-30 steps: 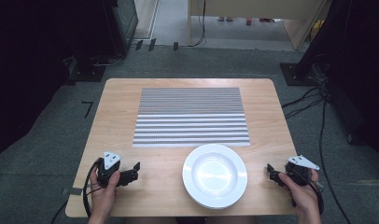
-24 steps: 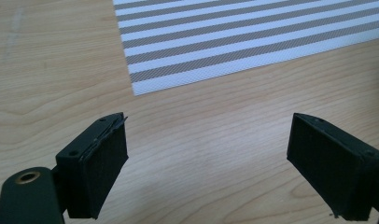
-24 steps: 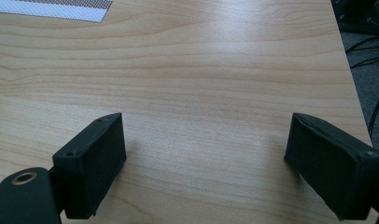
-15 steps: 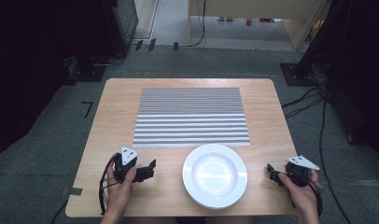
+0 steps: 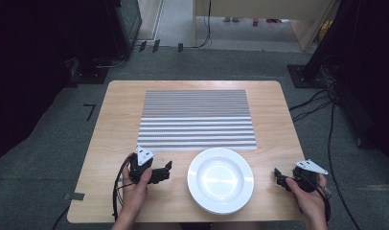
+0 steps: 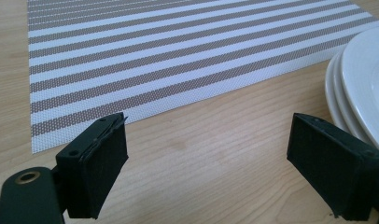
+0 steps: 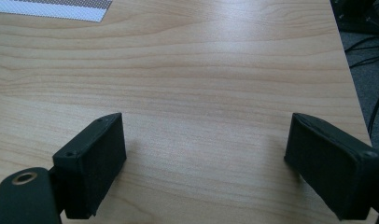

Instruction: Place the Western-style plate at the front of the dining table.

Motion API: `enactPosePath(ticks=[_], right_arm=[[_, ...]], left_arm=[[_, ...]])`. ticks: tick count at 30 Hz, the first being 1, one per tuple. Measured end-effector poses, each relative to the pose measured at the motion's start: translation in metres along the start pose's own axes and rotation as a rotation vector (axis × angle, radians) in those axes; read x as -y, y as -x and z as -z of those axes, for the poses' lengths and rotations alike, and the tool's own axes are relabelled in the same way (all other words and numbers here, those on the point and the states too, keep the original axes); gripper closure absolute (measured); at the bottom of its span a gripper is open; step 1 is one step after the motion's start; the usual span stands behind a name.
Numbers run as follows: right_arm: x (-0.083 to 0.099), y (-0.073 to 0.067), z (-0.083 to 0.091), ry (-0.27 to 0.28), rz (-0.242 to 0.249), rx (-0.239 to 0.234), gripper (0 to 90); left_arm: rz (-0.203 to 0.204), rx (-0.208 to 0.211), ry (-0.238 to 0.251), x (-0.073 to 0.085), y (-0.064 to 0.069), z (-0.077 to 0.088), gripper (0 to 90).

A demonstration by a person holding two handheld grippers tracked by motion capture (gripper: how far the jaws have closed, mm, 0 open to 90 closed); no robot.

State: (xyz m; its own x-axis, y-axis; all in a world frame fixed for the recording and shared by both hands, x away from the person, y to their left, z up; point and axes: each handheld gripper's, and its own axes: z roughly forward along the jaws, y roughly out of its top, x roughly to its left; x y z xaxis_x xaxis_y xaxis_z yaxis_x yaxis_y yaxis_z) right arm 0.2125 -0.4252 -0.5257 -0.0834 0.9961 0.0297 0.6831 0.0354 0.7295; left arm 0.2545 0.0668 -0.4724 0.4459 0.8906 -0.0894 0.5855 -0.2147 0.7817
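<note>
This looks like a lab or recording room rather than a home. A small wooden table (image 5: 111,143) stands alone on grey carpet (image 5: 49,158), with black cables (image 5: 322,100) trailing over the floor at the right and dark equipment stands (image 5: 307,72) at the far corners. Black curtains or dark walls close in both sides.
</note>
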Motion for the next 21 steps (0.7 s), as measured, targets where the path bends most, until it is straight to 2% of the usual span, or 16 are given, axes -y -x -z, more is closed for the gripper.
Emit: enactPosePath(ticks=[6, 9, 13, 18, 21], right_arm=[[0.0, -0.001, 0.0, 0.0, -0.005, 0.005, 12.2], [-0.001, 0.0, 0.0, 0.012, -0.051, 0.005, 13.4], [-0.002, 0.0, 0.0, 0.022, -0.074, 0.014, 14.1], [-0.003, -0.003, -0.001, 0.032, -0.088, 0.006, 14.1], [-0.005, -0.006, 0.001, 0.052, -0.094, 0.008, 14.2]], left_arm=[[0.002, 0.017, 0.01, -0.006, 0.007, -0.003, 12.2], [-0.017, 0.041, 0.01, -0.009, 0.017, -0.009, 12.2], [-0.03, 0.056, 0.0, -0.007, 0.024, -0.014, 12.2], [-0.039, 0.068, -0.003, -0.003, 0.026, -0.014, 12.2], [-0.023, 0.076, 0.004, -0.002, 0.024, -0.011, 12.2]])
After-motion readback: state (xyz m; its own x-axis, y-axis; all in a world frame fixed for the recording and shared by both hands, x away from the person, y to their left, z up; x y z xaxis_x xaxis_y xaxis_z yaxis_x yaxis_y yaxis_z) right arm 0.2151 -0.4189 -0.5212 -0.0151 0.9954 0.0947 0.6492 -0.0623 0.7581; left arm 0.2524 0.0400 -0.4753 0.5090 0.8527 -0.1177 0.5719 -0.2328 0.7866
